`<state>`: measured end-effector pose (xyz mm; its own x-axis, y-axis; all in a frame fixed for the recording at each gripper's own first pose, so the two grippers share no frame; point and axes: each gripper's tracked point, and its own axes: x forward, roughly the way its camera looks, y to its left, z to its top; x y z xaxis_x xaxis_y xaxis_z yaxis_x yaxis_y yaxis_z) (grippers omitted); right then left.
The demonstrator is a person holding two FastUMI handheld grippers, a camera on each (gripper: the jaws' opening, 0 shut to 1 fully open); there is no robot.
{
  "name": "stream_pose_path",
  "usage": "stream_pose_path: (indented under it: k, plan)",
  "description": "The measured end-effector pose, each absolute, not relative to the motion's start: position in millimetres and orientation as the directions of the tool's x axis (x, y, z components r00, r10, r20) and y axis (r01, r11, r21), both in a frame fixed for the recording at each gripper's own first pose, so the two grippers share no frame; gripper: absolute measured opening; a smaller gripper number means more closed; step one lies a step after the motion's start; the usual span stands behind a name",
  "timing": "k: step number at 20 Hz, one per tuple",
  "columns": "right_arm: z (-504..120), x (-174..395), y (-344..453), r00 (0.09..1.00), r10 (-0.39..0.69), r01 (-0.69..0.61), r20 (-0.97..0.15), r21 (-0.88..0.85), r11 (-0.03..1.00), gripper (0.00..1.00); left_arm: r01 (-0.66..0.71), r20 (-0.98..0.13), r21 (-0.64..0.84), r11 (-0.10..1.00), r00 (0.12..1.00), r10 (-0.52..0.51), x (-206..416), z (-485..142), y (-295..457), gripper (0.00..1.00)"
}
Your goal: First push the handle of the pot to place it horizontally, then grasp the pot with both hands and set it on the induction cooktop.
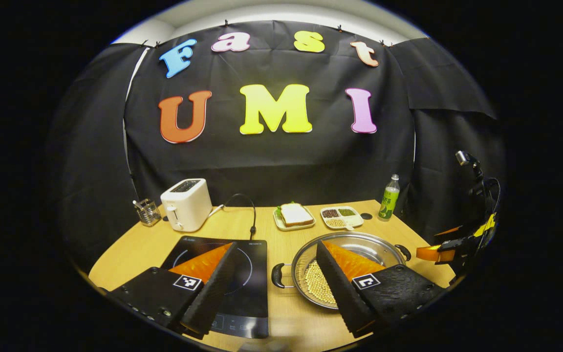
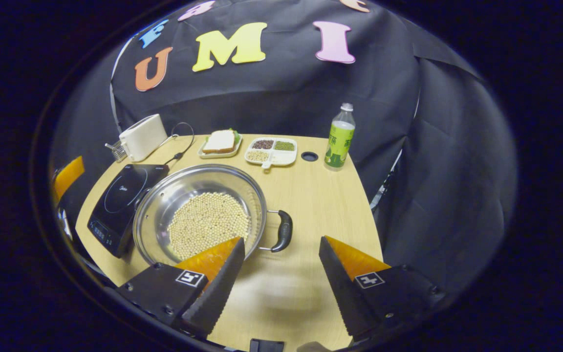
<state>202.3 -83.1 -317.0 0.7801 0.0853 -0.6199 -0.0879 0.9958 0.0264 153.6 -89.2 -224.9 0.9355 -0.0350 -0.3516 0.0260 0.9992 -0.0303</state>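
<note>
The left gripper (image 1: 276, 283) hangs above the near edge of the wooden table (image 1: 286, 234) with its jaws spread wide and nothing between them. Its left finger lies over the black induction cooktop (image 1: 249, 274), and its right finger lies over the near part of the steel pot (image 1: 359, 244). The pot holds a layer of pale beans (image 1: 318, 283) and sits just to the right of the cooktop, its dark left handle (image 1: 277, 275) showing in the gap between the two fingers. The pot's other handle (image 1: 403, 252) points away to the far right. Off at the right edge, the other gripper shows partly.

The right gripper (image 2: 281, 288) is also spread wide and holds nothing. Its left finger overlaps the near rim of the pot (image 2: 198, 215), and the pot's right handle (image 2: 282, 231) sits just ahead of the gap between the fingers, not touched by either. The cooktop (image 2: 120, 200) lies beyond the pot to the left, close against it.

Farther ahead of both grippers stand a white toaster (image 1: 186, 204), a plate with a sandwich (image 1: 295, 216), a divided dish of grains (image 1: 341, 216) and a green bottle (image 2: 339, 138).
</note>
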Motion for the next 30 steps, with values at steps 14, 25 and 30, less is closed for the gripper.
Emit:
stream_pose_path:
  k: [14, 25, 30]
  plan:
    - [-367, 256, -65, 0.716, 0.132, -0.119, -0.685, 0.067, 0.991, 0.96, 0.006, -0.587, -0.090, 0.996, 0.808, -0.058, 210, -356, -116, 0.96]
    - [-390, 268, -61, 0.666, 0.129, -0.127, -0.734, 0.059, 0.990, 0.96, -0.044, -0.656, -0.077, 0.996, 0.755, -0.017, 215, -382, -122, 0.96]
    - [-400, 268, -68, 0.637, 0.083, -0.091, -0.767, 0.032, 0.995, 0.84, -0.046, -0.698, -0.074, 0.996, 0.715, -0.019, 218, -385, -122, 0.96]
